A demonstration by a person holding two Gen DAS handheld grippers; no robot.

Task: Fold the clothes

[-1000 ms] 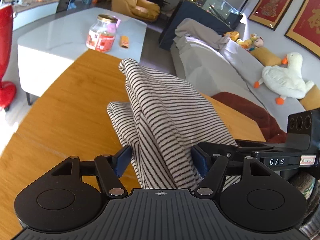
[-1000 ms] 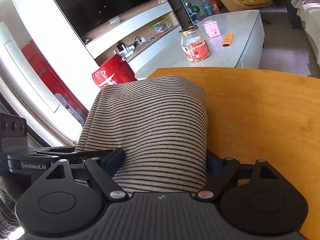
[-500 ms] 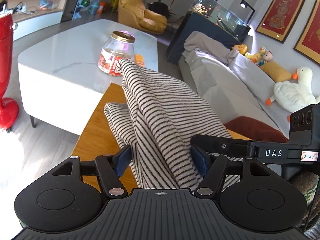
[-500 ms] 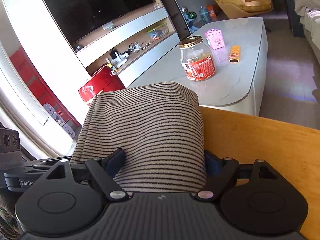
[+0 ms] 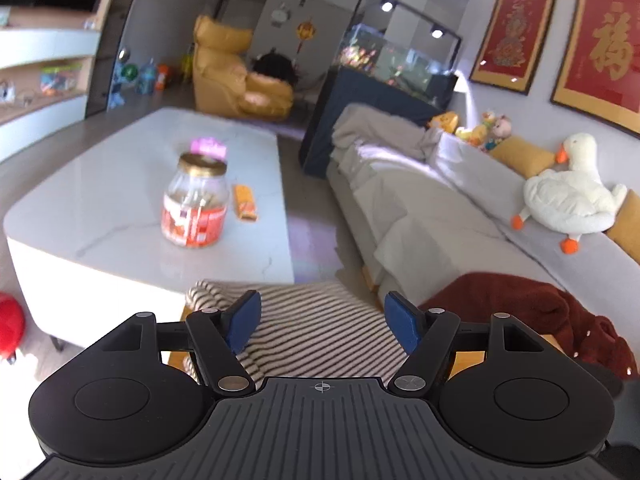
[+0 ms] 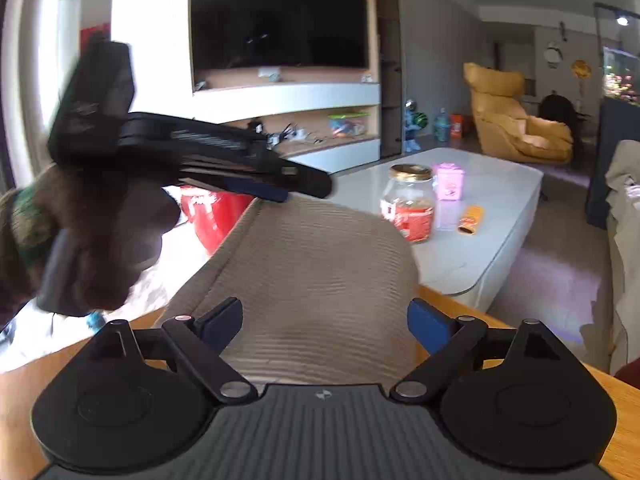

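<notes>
A second ago both grippers pinched the striped garment (image 5: 320,328); now the left gripper (image 5: 322,322) is spread and lifted, the cloth lying low between its fingers, and the right gripper (image 6: 326,326) is spread around a bunched hump on the wooden worktop (image 6: 616,400). That hump reaches the far edge and could slide off. Only the right view shows the left gripper above the cloth's far-left corner; only the left view shows a dark red cloth (image 5: 532,312) to its right.

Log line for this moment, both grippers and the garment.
phase: fold | left gripper: open above striped garment | right gripper: open, cloth between fingers | garment on wooden table
</notes>
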